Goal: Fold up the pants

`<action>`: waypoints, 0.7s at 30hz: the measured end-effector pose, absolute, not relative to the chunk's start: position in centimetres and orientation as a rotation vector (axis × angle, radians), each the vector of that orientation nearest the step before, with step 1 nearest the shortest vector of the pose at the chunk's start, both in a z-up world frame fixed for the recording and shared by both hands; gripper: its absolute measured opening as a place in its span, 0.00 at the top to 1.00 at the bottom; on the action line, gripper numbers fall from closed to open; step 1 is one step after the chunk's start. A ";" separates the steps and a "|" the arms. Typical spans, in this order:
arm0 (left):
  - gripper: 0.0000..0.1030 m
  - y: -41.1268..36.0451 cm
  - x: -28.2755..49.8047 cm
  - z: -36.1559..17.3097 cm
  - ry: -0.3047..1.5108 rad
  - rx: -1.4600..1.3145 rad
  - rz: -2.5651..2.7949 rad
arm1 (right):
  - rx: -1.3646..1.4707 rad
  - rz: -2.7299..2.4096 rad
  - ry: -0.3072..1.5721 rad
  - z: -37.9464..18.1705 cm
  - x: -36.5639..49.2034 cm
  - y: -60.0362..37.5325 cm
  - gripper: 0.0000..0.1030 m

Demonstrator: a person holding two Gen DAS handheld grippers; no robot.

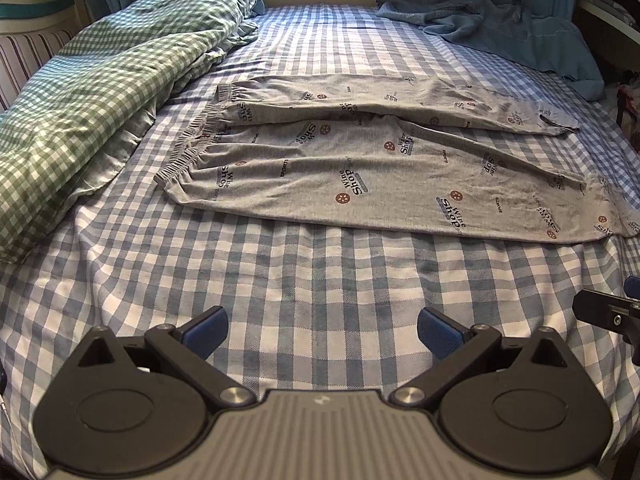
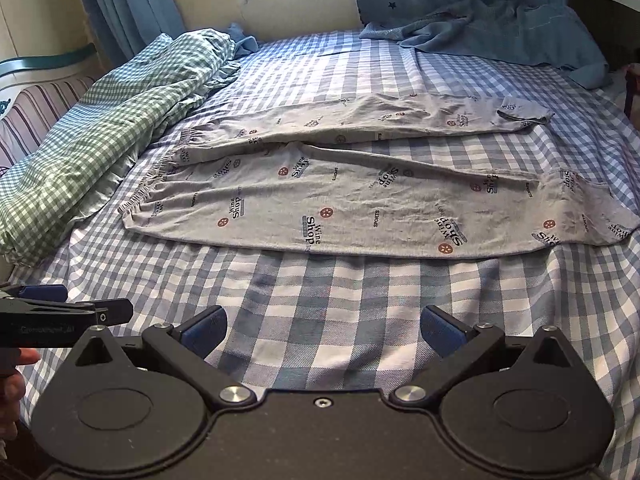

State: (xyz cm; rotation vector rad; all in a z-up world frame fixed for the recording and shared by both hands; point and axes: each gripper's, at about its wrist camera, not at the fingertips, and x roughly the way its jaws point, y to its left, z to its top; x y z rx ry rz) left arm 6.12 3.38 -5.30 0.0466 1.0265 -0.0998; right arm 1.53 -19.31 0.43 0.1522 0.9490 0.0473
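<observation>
- Pants (image 1: 372,160), left wrist view: grey printed pair spread flat across the bed (image 1: 304,300), waistband (image 1: 192,144) toward the green checked duvet (image 1: 80,92), legs running right and split in a narrow V. Left claw (image 1: 322,330) hangs over bare sheet near the front edge, jaws wide apart, holding nothing. A bit of the right claw (image 1: 608,314) pokes in at the right edge, can't tell its state from here.
- Right wrist view: same layout, cuffs (image 2: 592,216) ending near the right side of the bed, blue blanket (image 2: 500,40) bunched at the back. Right claw (image 2: 324,330) also gaping and empty, well short of the fabric.
- My guess for doing this well: pinch waistband and cuff of the near leg together, lift evenly, lay it over the far leg so the seams line up.
</observation>
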 end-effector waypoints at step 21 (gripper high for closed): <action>0.00 8.1 34.1 -2.5 0.840 0.129 -0.127 | 0.222 0.278 0.823 2.9 23.0 -25.1 0.00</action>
